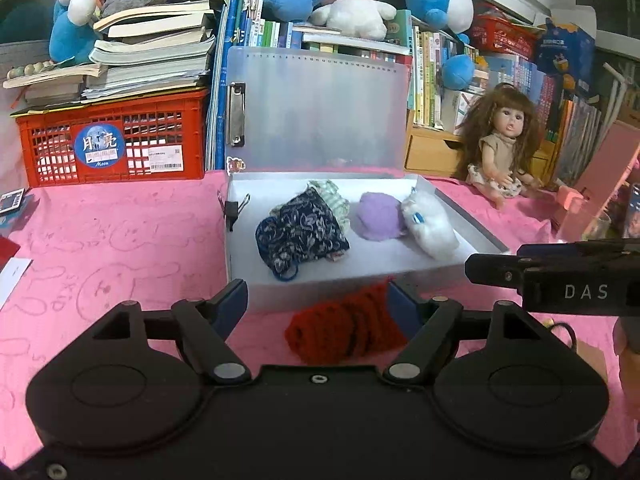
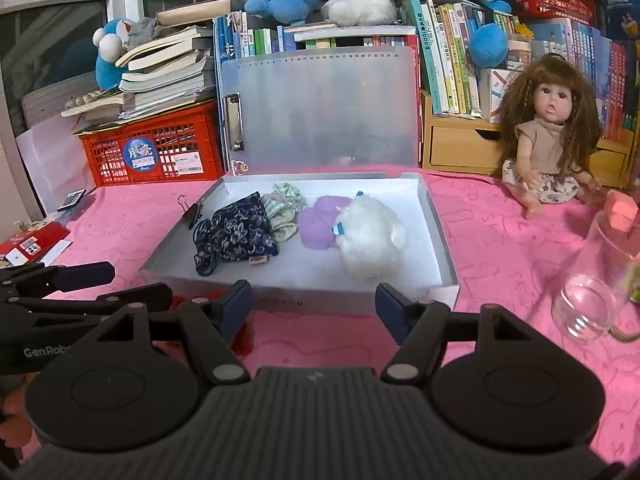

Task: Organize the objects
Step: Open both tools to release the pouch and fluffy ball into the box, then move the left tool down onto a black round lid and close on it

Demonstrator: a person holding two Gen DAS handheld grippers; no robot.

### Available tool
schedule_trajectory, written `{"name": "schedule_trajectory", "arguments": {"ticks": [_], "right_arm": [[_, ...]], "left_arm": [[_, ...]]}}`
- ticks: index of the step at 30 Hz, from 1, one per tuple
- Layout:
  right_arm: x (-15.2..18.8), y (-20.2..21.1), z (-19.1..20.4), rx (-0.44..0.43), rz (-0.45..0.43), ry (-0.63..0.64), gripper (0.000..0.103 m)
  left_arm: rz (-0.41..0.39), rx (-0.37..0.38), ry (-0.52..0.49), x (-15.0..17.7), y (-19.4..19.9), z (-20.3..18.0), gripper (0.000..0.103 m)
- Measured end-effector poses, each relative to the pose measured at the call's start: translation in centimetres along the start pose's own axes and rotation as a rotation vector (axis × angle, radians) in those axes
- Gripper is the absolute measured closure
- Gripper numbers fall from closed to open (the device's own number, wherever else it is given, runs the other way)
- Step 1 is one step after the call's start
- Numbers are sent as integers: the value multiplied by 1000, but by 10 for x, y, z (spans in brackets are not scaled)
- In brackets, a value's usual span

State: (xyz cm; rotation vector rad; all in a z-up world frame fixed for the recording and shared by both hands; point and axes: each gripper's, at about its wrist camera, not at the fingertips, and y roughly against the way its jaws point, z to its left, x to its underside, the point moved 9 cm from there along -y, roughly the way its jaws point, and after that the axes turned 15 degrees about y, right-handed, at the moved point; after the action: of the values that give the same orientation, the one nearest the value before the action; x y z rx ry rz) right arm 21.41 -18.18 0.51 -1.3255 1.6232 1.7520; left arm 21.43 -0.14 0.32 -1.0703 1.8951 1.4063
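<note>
A white box [image 1: 472,226] stands on the pink cloth with its frosted lid upright. Inside lie a dark floral pouch [image 1: 300,236], a green striped cloth [image 1: 332,196], a purple fluffy piece [image 1: 378,216] and a white fluffy piece [image 1: 430,228]. A red knitted piece [image 1: 344,332] rests on the cloth in front of the box, between the wide-apart fingers of my left gripper [image 1: 318,302]; it lies against the right finger and well apart from the left one. My right gripper [image 2: 314,306] is open before the box's front wall [image 2: 312,300], nothing between its fingers. The pouch [image 2: 240,232] and white piece [image 2: 372,240] show there too.
A doll [image 2: 548,140] sits at the back right and a clear glass cup [image 2: 588,280] stands near right. A red crate [image 1: 112,140] under stacked books is back left. Books and plush toys line the back. A binder clip [image 1: 232,210] grips the box's left wall.
</note>
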Motion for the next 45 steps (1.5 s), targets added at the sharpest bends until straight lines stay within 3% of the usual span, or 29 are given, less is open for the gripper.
{"name": "schedule_trajectory", "arguments": {"ticks": [21, 29, 45], "right_arm": [[63, 37, 9, 46, 16, -19, 22], [81, 49, 18, 66, 14, 13, 22], [100, 58, 23, 50, 31, 7, 32]], "left_arm": [[21, 28, -44, 64, 45, 2, 27], [30, 88, -93, 80, 56, -14, 36], [67, 85, -114, 99, 53, -17, 53]]}}
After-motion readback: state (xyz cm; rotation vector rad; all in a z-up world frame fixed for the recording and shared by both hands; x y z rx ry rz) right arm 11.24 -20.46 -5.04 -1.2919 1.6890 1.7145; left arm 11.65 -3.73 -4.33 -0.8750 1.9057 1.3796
